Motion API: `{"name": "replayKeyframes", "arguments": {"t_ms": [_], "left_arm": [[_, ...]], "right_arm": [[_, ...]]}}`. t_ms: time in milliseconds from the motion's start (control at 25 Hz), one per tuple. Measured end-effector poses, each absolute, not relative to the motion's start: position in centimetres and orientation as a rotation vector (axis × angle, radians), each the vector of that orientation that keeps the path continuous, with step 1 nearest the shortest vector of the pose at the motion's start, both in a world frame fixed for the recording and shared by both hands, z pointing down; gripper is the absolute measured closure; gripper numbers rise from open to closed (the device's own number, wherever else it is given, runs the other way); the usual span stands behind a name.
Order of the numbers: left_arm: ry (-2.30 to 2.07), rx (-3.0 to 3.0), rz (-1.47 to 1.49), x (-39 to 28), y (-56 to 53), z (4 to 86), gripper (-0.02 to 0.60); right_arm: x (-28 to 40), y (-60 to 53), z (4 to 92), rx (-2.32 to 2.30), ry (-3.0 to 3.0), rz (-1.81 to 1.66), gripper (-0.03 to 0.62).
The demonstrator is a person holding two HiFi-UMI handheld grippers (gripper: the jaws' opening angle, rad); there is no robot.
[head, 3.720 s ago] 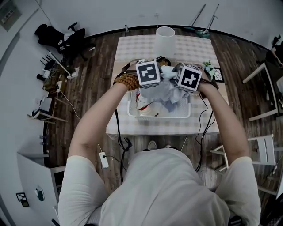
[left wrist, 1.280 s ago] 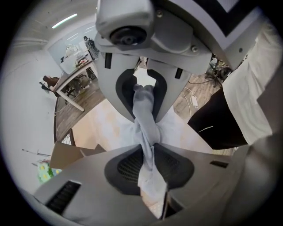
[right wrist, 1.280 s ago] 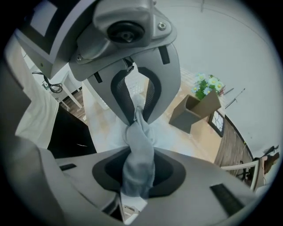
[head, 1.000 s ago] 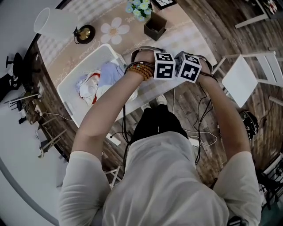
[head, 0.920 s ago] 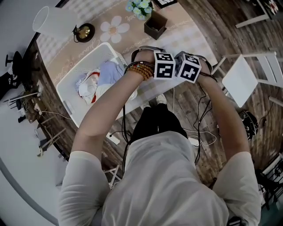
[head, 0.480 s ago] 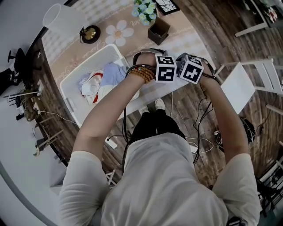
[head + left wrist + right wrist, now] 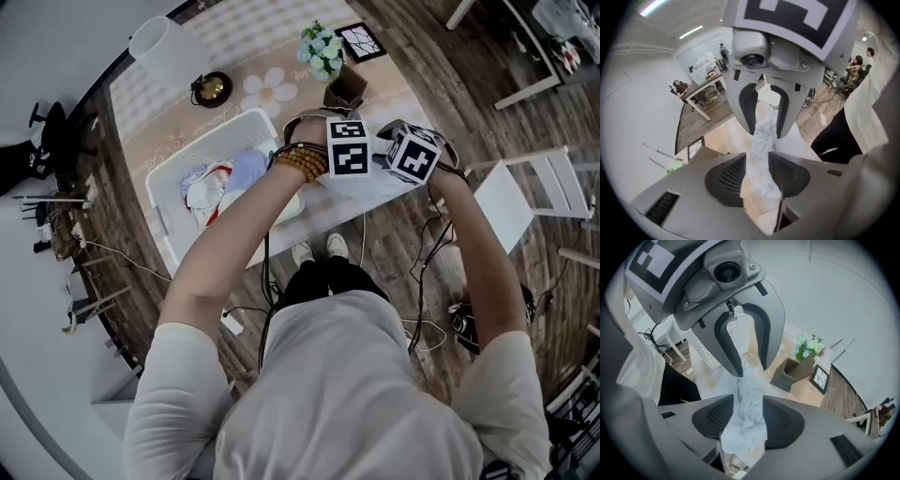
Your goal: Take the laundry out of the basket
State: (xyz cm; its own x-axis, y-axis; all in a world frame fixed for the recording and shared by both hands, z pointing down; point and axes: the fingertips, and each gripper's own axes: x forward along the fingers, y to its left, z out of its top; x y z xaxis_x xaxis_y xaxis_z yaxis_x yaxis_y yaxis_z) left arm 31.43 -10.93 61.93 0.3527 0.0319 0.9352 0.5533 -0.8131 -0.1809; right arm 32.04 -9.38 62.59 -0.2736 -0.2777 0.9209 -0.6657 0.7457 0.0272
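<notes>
The white basket (image 7: pixel 167 180) stands on the table with white, red and pale blue laundry (image 7: pixel 221 180) in it. Both grippers hang right of the basket, over the table's near edge; only their marker cubes (image 7: pixel 349 147) (image 7: pixel 413 156) show in the head view. They face each other, tips down. A pale crumpled garment (image 7: pixel 761 150) (image 7: pixel 746 420) lies under both. My left gripper (image 7: pixel 757 172) and my right gripper (image 7: pixel 747 420) have just been opening; the garment shows in each gap, and the pads stand clear of it.
On the table behind the grippers stand a brown box (image 7: pixel 345 89), a flower bunch (image 7: pixel 323 52), a small picture frame (image 7: pixel 359 39), a round gold object (image 7: pixel 211 89) and a white lamp shade (image 7: pixel 164 45). White chairs (image 7: pixel 525 192) stand to the right. Cables lie on the floor.
Both grippers have gone from over the laundry in the basket to the table right of it. Over the last second they have lifted slightly, still side by side.
</notes>
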Motion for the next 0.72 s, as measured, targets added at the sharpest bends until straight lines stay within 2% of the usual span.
{"name": "replayKeyframes", "arguments": {"t_ms": [240,400,520,720], "left_arm": [[-0.312,-2.432,-1.319,29.9,-12.4,55.8,0.396],[-0.075,-2.667,-1.147,27.0,-14.3,50.7,0.44],[0.098,-2.806,-1.009,23.5,-15.7,47.2,0.446],[0.366,-2.977,-0.729,16.5,-16.1,42.3,0.519]], "right_arm": [[30.3,-12.5,57.1,0.908,-1.984,0.402,0.379],[27.5,-15.1,52.0,1.017,-2.099,0.334,0.425],[24.5,-16.2,48.4,1.08,-2.208,0.291,0.458],[19.0,-15.8,43.0,1.205,-2.392,0.249,0.529]]}}
